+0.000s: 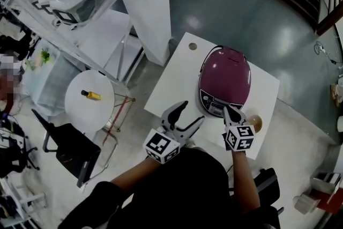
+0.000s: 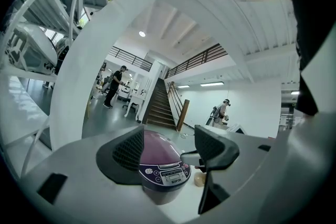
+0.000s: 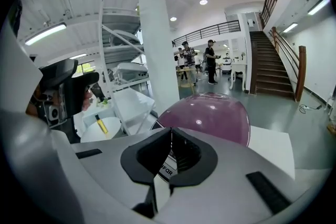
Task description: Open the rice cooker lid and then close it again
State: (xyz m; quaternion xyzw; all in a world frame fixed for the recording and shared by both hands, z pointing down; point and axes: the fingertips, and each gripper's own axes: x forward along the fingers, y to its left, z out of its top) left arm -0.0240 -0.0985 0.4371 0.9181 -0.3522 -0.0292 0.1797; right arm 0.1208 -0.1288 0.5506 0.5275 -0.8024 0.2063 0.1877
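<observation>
A purple rice cooker (image 1: 225, 81) with its lid down stands on a white table (image 1: 171, 75), control panel facing me. My right gripper (image 1: 231, 111) is shut with nothing in it, its tips right at the panel's front edge; in the right gripper view the closed jaws (image 3: 170, 136) point at the purple cooker (image 3: 210, 118). My left gripper (image 1: 192, 113) is open, off the cooker's front left, over the table edge. In the left gripper view the open gripper (image 2: 170, 147) frames the cooker's panel (image 2: 164, 170) at some distance.
A small round tan object (image 1: 255, 123) lies on the table right of the right gripper. A round white side table (image 1: 91, 99) with a yellow bottle (image 1: 91, 95) stands to the left, a black chair (image 1: 72, 150) below it. A white pillar (image 1: 150, 2) and shelving rise behind.
</observation>
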